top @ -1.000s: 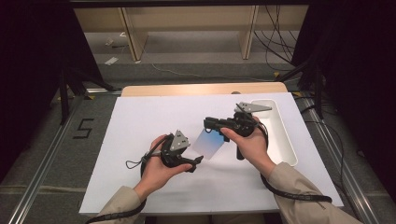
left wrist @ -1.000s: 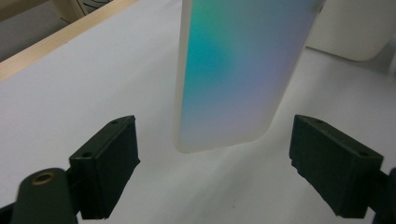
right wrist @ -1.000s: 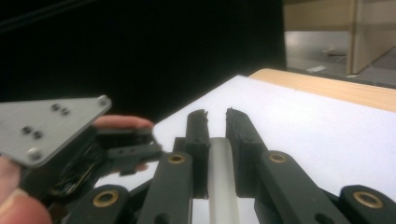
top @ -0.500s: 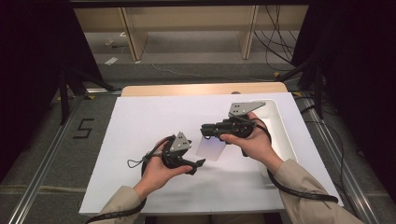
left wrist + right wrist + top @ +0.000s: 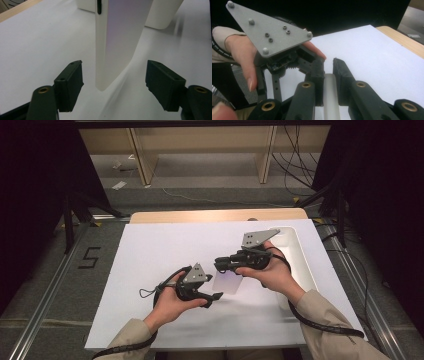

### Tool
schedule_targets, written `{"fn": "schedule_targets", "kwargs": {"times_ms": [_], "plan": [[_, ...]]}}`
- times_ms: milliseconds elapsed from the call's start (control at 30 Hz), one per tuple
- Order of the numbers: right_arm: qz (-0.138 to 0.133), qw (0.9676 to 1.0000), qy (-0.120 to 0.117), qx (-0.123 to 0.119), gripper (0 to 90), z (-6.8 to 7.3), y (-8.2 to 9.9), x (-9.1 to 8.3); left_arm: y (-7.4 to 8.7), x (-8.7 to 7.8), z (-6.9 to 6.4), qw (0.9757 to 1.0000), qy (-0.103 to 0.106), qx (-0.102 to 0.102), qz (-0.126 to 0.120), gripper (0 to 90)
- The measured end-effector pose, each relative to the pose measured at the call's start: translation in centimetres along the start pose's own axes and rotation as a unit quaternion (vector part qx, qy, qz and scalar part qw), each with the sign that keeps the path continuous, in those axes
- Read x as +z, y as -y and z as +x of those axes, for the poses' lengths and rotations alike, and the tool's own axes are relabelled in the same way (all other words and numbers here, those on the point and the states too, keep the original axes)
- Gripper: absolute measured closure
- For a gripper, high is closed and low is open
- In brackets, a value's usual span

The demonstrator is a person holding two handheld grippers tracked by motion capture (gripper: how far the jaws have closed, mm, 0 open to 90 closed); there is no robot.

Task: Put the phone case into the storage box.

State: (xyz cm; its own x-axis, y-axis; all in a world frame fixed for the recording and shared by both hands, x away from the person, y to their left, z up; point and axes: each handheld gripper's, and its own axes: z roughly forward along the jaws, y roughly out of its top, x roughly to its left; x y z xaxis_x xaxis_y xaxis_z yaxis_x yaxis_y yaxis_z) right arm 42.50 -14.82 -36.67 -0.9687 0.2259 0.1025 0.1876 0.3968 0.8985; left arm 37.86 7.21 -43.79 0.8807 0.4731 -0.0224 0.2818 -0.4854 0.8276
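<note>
My table (image 5: 150,270) is covered in plain white, with a strip of light wood showing along its far edge. Beyond it stand wooden shelf legs on a grey floor, cables trail at the right, and the room on both sides is dark. A "5" is marked on the floor to the left of the table. A white tray (image 5: 300,255) sits at the table's right side.

My right gripper (image 5: 222,265) points left across the table, and its jaws are clamped tight on the thin edge of a flat white card (image 5: 227,282). In the right gripper view the card's edge runs up between the two black jaws, pressed from both sides.

My left gripper (image 5: 216,297) lies low, just beside the card's free end. Its jaws have just been closing, yet they stand apart, with a gap on either side of the card. In the left gripper view the card (image 5: 117,42) hangs edge-on between them, its rounded corner just above the table, neither pad touching it. The tray (image 5: 162,15) shows behind it.
</note>
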Motion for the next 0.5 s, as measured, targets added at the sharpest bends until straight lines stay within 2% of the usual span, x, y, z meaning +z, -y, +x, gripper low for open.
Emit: {"fn": "schedule_targets", "kwargs": {"times_ms": [100, 300, 500], "plan": [[0.004, 1.0, -0.003, -0.001, 80.3, 0.05, 0.01, 0.08, -0.06, 0.32, 0.15, 0.9997, 0.018, 0.012, 0.005, 34.2], [0.013, 0.9998, -0.011, -0.002, 80.3, 0.18, 0.12, 0.36, 0.02, 0.71, 0.46, 0.9989, 0.03, 0.03, 0.021, 40.4], [0.018, 0.9996, -0.02, -0.005, 80.2, 0.32, 0.14, 0.53, 0.04, 1.0, 0.71, 0.9982, 0.055, 0.018, 0.014, 46.0]]}}
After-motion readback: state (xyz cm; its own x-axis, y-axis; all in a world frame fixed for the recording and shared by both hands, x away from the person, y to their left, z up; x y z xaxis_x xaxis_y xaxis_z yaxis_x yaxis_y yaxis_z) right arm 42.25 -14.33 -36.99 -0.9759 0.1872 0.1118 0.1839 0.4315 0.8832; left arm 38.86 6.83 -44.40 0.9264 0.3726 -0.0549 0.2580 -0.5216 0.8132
